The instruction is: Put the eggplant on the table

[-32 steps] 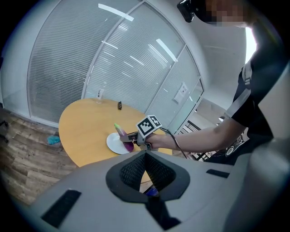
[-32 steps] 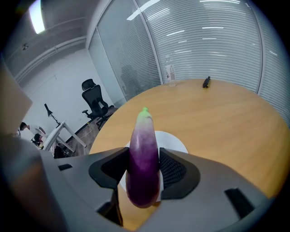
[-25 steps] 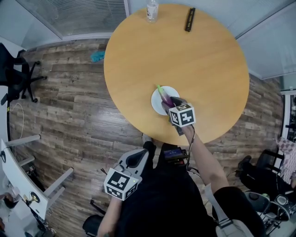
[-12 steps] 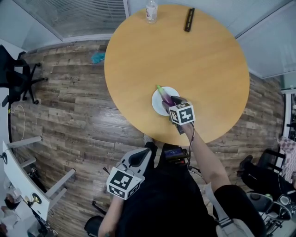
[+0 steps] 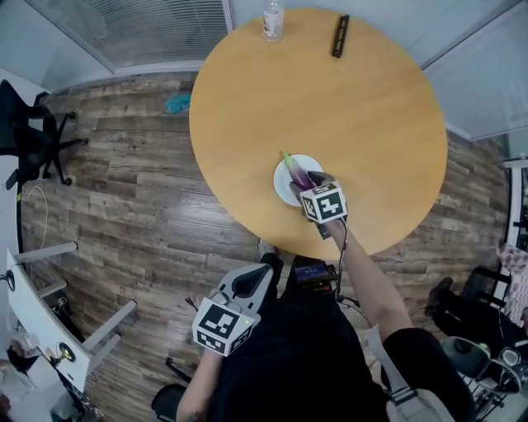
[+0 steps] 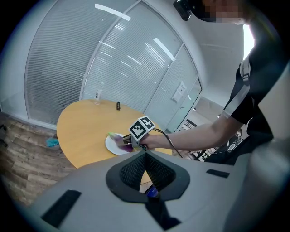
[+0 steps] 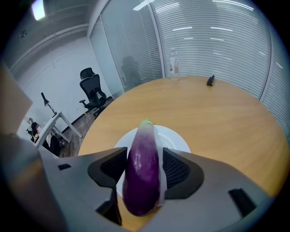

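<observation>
**Q:** Where was the eggplant?

**A:** Head view. The eggplant (image 5: 294, 171) lay over a white plate (image 5: 282, 188) at about 7 o'clock on the round table (image 5: 371, 115), close to the near edge. Its green stem end pointed to 11 o'clock. Whether it rested on the plate or hung just above it could not be told.

**Q:** And the right tongs?

**A:** Right gripper view. The right tongs (image 7: 145, 154) straddled the purple body of the eggplant, with the stem end away from the camera. Their jaws had just been opening and stood spread wide. A pale gap showed between the eggplant and the pad at 3 o'clock, and the pad at 9 o'clock sat just beside the skin.

**Q:** The left tongs?

**A:** Left gripper view. The left tongs (image 6: 145, 156) were pressed together, pad to pad. They were held off the table over the wooden floor (image 5: 124, 181), at 7 o'clock from the plate and well apart from it.

**Q:** Other items on the table?

**A:** A clear bottle (image 5: 272, 18) at 11 o'clock and a black bar (image 5: 339, 35) near 12 o'clock, both at the far rim.
</observation>
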`<action>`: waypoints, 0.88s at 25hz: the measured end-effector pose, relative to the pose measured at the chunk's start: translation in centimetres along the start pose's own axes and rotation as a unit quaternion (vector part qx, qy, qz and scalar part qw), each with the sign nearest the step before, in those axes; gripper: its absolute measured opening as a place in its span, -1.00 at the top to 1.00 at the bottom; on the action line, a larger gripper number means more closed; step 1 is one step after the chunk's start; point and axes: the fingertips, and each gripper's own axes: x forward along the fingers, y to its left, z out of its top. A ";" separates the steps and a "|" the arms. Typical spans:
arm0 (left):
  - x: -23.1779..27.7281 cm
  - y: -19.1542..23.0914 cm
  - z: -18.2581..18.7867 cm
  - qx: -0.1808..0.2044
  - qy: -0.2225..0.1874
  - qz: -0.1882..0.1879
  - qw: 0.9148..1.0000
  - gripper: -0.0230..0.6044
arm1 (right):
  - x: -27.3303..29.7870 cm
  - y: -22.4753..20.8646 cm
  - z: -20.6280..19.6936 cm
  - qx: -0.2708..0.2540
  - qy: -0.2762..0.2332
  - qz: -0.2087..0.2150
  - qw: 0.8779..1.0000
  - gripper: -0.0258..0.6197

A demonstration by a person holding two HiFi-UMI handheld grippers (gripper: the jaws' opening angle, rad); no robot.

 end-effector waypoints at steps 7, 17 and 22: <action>-0.1 0.2 0.0 -0.003 -0.004 0.003 1.000 0.93 | -0.2 0.2 0.2 -0.009 -0.002 -0.003 1.000 0.16; -0.4 0.1 0.1 0.008 -0.013 0.001 1.000 0.93 | -2.3 1.0 1.4 -0.006 -0.031 -0.006 0.999 0.16; -0.4 -0.5 0.4 0.010 -0.018 -0.018 1.000 0.93 | -6.7 2.2 3.0 -0.008 -0.069 0.002 0.998 0.16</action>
